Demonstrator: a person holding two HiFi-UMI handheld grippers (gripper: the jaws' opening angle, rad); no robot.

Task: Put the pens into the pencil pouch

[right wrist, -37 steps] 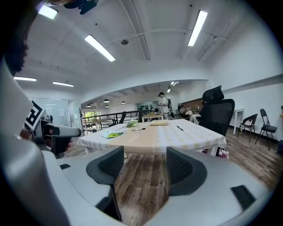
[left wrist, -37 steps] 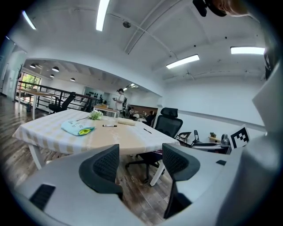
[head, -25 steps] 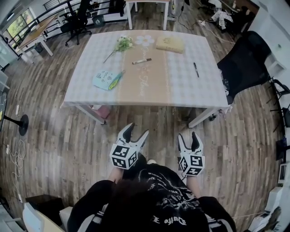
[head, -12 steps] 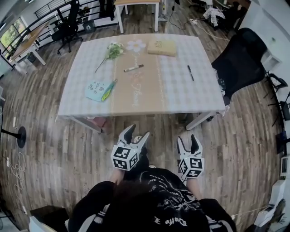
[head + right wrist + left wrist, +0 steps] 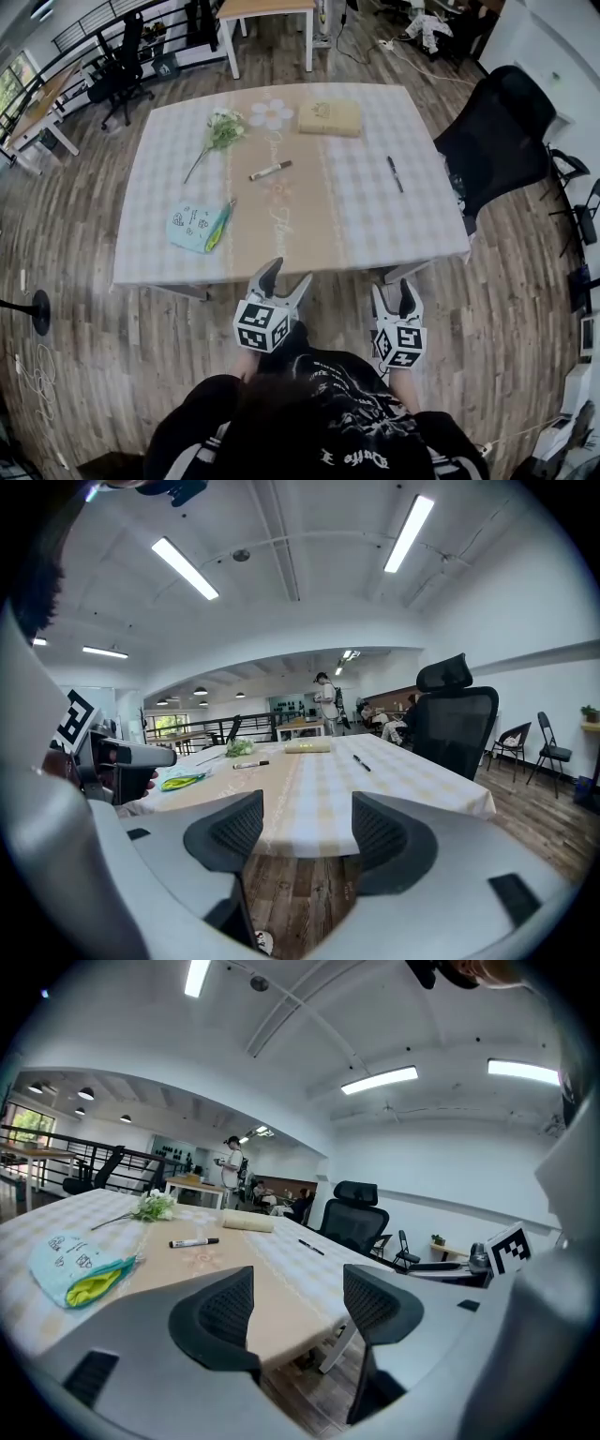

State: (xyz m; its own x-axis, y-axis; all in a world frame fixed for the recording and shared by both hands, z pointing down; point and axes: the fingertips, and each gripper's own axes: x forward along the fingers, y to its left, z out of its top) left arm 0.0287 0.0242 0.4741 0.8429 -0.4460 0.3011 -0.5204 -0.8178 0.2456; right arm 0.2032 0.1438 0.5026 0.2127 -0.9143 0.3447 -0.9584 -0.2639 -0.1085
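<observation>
Now | checked table (image 5: 375,225) | plank floor (image 5: 84,356) | left tool (image 5: 288,271), right tool (image 5: 392,288): jaws apart, empty

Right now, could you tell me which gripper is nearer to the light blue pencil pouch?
Left. The left gripper hovers off the near edge of the table, to the right of the pencil pouch; the right gripper is farther right, also short of the table.

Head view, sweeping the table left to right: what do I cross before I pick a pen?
Light blue pouch → marker → beige case → black pen. The flowers and the green pen overlap the pouch sideways, so they are left out.
</observation>
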